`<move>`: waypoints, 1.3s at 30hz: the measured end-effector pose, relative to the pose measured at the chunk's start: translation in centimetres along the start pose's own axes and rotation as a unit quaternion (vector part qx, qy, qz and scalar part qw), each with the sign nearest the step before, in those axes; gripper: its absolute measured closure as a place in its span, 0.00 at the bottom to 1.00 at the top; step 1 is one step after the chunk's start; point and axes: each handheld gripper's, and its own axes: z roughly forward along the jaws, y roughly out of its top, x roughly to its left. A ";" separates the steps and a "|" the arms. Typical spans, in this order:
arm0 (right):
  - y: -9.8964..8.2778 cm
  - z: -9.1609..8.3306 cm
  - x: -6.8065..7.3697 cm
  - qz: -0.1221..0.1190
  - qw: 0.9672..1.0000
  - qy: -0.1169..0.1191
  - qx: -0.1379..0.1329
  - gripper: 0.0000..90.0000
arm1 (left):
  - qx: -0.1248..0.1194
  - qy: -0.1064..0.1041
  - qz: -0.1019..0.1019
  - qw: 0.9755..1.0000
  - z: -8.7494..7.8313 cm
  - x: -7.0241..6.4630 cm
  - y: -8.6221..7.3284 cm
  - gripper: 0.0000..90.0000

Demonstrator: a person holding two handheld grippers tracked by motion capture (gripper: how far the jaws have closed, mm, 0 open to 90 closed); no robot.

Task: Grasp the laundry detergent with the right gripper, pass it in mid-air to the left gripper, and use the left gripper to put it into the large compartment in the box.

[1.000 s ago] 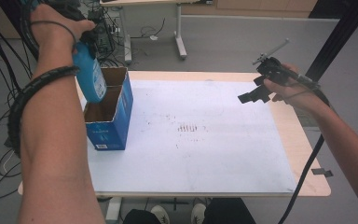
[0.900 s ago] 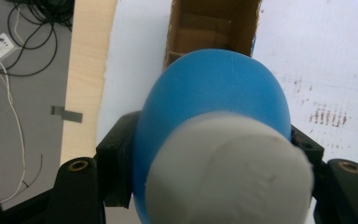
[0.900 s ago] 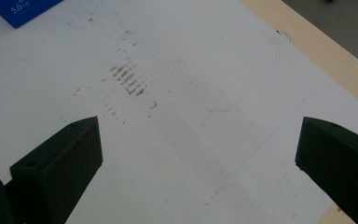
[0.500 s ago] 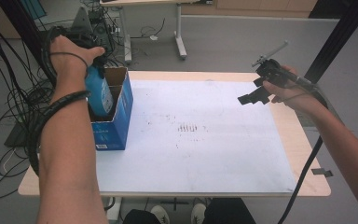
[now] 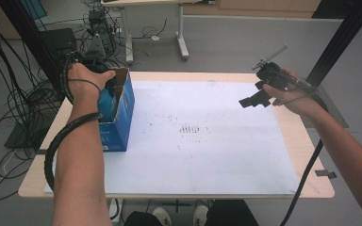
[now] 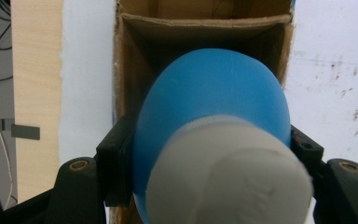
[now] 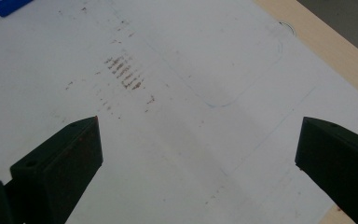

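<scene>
Left gripper view looks straight down on a blue plastic bottle with a white cap (image 6: 214, 154), clamped between the two black jaws of the left gripper (image 6: 209, 163) and sunk partly into an open blue cardboard box with a brown inside (image 6: 205, 28). From the high view, the bottle (image 5: 106, 102) sits lower than it did half a second ago, when most of its body stood above the rim; now the left hand (image 5: 86, 81) is close over the box (image 5: 122, 113) and just a strip of blue shows. The box stands at the left edge of the table, as before.

The right gripper (image 5: 254, 99) hangs above the right side of the table where it was a second ago, held in the right hand (image 5: 290, 96), its jaws spread wide with nothing between them.

One bottle, one box and two grippers are visible.

A white sheet with faint brown marks (image 5: 193, 129) covers most of the light wooden table (image 5: 311, 160). Around it lies a grey floor (image 5: 245, 42), with tangled black cables (image 5: 14, 94) at the left and another table's legs (image 5: 181, 33) behind.
</scene>
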 end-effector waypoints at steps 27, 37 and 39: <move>0.2 1.3 -0.1 -0.001 1.000 -0.002 0.013 0.01 | 0.021 0.010 0.027 0.999 4.8 0.3 -0.5 0.40; 0.4 1.6 0.1 -0.003 1.000 0.000 0.012 0.01 | 0.021 0.007 0.026 0.999 4.9 0.5 -0.7 0.39; 0.5 1.5 0.1 -0.003 1.000 -0.001 0.013 0.01 | 0.022 0.007 0.026 0.999 4.9 0.5 -0.6 0.39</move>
